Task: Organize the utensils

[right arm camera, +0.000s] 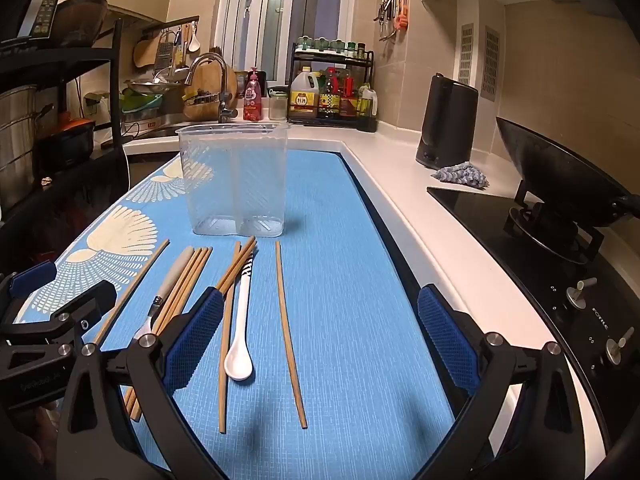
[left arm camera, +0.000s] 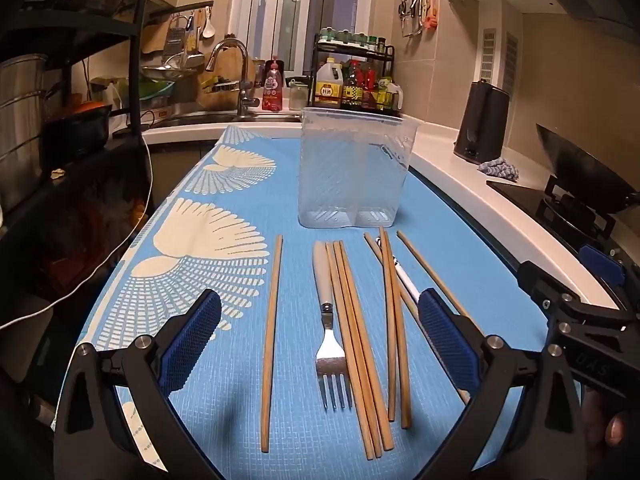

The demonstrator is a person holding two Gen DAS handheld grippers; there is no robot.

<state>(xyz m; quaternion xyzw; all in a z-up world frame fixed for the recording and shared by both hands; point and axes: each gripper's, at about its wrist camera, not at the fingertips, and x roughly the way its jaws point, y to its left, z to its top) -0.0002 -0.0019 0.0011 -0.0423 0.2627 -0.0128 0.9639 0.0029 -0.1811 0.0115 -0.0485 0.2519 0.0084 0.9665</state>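
Note:
A clear two-compartment plastic holder [left arm camera: 352, 172] [right arm camera: 234, 180] stands empty on the blue mat [left arm camera: 224, 420] [right arm camera: 360, 280]. In front of it lie several wooden chopsticks [left arm camera: 356, 328] [right arm camera: 290, 332], a fork [left arm camera: 330, 344] [right arm camera: 160, 304] with a beige handle, and a white spoon [right arm camera: 240, 344] with a striped handle, partly hidden in the left wrist view [left arm camera: 406, 280]. My left gripper [left arm camera: 320, 344] is open above the fork and chopsticks. My right gripper [right arm camera: 320, 344] is open above the spoon and the rightmost chopstick. Both are empty.
A white counter [right arm camera: 400, 160] runs along the mat's right side with a black kettle [right arm camera: 446, 124], a grey cloth [right arm camera: 462, 174] and a stove with a wok [right arm camera: 560, 176]. A sink with a faucet [left arm camera: 236, 72] and a bottle rack [left arm camera: 356, 80] are behind.

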